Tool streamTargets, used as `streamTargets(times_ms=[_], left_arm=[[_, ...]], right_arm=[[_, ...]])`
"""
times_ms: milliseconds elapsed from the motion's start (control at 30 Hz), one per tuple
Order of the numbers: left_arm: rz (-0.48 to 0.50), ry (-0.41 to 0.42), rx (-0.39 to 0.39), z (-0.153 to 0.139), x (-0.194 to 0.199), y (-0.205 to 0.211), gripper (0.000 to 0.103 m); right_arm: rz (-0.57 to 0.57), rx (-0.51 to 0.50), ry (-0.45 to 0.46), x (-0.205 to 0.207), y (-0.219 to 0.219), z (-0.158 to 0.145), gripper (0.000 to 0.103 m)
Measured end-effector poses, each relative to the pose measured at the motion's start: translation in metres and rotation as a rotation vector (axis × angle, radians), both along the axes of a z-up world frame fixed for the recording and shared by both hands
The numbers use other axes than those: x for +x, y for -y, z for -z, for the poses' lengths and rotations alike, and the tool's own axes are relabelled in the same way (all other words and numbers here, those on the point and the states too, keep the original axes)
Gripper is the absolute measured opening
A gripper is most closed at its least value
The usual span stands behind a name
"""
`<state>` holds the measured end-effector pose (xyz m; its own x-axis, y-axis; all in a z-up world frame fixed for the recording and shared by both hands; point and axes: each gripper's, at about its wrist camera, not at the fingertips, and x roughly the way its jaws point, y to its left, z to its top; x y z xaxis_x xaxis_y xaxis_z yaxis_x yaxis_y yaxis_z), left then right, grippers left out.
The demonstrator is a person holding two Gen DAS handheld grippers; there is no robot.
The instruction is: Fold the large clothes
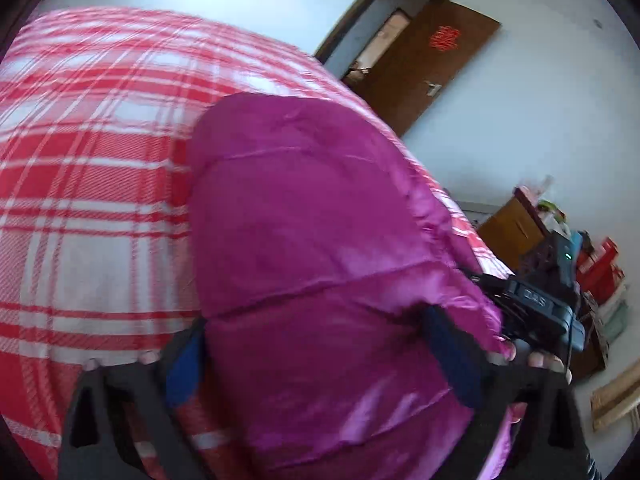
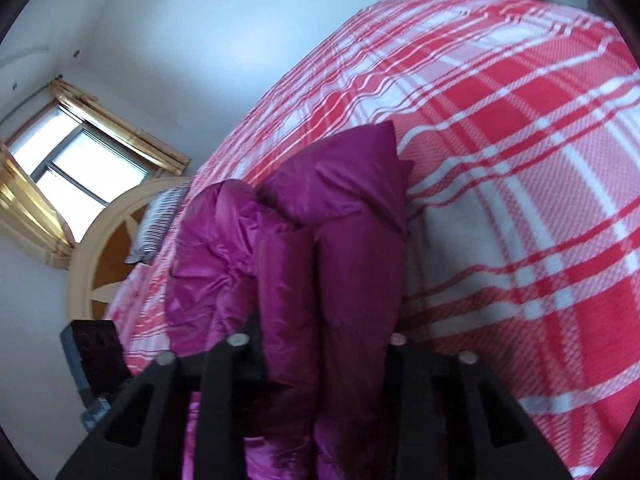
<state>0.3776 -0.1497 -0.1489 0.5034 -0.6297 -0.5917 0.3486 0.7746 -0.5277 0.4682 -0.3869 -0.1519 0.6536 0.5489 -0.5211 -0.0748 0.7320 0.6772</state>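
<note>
A magenta puffer jacket (image 1: 320, 220) lies bunched on a bed with a red-and-white plaid sheet (image 1: 92, 184). My left gripper (image 1: 320, 356) has its blue-padded fingers (image 1: 452, 352) wide apart, pressed on either side of a thick quilted part of the jacket. In the right wrist view the jacket (image 2: 352, 208) is folded into padded layers, and my right gripper (image 2: 320, 344) is shut on a narrow fold of it. The fingertips of both are buried in the fabric. The right tool's black housing (image 1: 536, 308) and a person's fingers (image 1: 540, 360) show at the jacket's right edge.
The plaid sheet (image 2: 520, 160) stretches beyond the jacket. A brown door (image 1: 424, 64) stands open in the white wall. Boxes and clutter (image 1: 596, 268) sit beside the bed. A window (image 2: 80, 160), a rounded headboard (image 2: 92, 248), a striped pillow (image 2: 160, 220) and a dark nightstand (image 2: 96, 344) are at the bed's head.
</note>
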Motion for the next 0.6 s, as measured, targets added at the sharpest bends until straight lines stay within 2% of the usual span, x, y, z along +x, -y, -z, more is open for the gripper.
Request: streamTargets(times_ms=[133, 233, 367, 500, 600], left_arm=[[0.018, 0.077, 0.053, -0.017, -0.016, 0.004, 0.055], [0.009, 0.117, 0.054, -0.033, -0.029, -0.009, 0.042], [-0.034, 0.186, 0.079, -0.056, -0.043, -0.039, 0.038], [-0.132, 0.231, 0.071, -0.078, -0.056, -0.103, 0.037], [-0.225, 0.257, 0.082, -0.088, -0.072, -0.160, 0.037]], right_arm=[[-0.017, -0.012, 0.025, -0.007, -0.017, -0.014, 0.022], [-0.053, 0.001, 0.052, -0.009, -0.040, -0.029, 0.020], [-0.139, -0.008, 0.090, 0.000, -0.090, -0.048, 0.019], [-0.238, 0.068, 0.116, 0.025, -0.155, -0.056, 0.018], [-0.319, 0.083, 0.126, 0.048, -0.211, -0.062, 0.018]])
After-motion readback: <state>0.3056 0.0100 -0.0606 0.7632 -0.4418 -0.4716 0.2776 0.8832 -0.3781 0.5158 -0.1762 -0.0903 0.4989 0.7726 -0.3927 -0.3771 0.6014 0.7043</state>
